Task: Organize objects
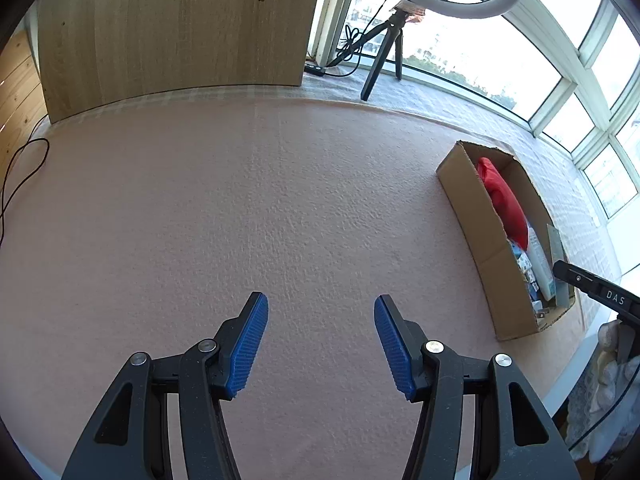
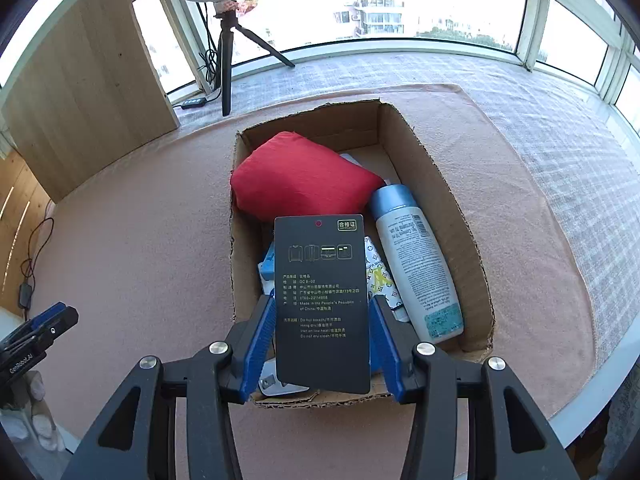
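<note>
A cardboard box sits on the mat covering the desk, toward its right side. Inside it, a cloth bundle fills the far left part, a bottle lies along the right wall, and small packets lie between. A card hangs over the box's near end, between the right hand-held gripper's fingers. Behind the mat stand a wooden panel at far left and a ring-light tripod to its right, before the windows.

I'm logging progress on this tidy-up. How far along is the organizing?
Nearly done, it seems. The cardboard box already holds a red bundle, a white bottle and small packets. The right gripper holds a black tag over the box; dropping it in remains. The left gripper is open above bare pink mat.
</note>
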### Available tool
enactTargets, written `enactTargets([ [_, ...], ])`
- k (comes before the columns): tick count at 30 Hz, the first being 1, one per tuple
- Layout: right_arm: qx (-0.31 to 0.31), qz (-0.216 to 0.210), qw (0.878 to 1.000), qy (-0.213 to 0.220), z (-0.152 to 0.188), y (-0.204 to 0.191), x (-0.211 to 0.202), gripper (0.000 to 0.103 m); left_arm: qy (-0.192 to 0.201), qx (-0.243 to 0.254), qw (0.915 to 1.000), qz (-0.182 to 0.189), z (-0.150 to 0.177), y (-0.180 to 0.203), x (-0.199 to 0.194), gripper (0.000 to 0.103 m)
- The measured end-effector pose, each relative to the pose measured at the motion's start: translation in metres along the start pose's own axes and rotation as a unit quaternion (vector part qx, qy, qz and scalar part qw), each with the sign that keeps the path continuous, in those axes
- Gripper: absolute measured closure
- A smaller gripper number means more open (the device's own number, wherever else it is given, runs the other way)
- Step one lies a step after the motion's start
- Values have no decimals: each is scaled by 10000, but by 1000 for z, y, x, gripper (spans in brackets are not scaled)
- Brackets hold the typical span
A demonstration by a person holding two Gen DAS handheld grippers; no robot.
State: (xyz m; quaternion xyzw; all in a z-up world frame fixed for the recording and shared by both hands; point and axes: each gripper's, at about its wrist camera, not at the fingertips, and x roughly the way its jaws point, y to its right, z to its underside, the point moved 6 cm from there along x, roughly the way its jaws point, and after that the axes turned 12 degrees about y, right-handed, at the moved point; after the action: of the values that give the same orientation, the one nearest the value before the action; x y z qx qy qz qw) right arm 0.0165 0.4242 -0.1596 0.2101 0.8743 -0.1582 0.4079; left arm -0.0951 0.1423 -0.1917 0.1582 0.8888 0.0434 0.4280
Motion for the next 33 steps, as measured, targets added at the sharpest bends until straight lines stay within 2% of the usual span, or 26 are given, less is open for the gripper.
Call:
enactTargets([
  [5, 37, 19, 10000, 18, 0, 1, -3, 53, 14, 33, 10000, 1, 0, 2, -3, 44],
  [11, -33, -233, 9997, 98, 0, -21, -11, 53, 98, 75, 9999, -43, -4, -1, -13, 44],
  [25, -764, -652, 9937, 505, 6, -129, -31, 53, 307, 37, 9975, -640, -7, -39, -49, 41],
  [33, -1064, -927, 9889, 462, 21, -185, -32, 52, 444, -2, 9951, -881, -3, -62, -74, 40],
])
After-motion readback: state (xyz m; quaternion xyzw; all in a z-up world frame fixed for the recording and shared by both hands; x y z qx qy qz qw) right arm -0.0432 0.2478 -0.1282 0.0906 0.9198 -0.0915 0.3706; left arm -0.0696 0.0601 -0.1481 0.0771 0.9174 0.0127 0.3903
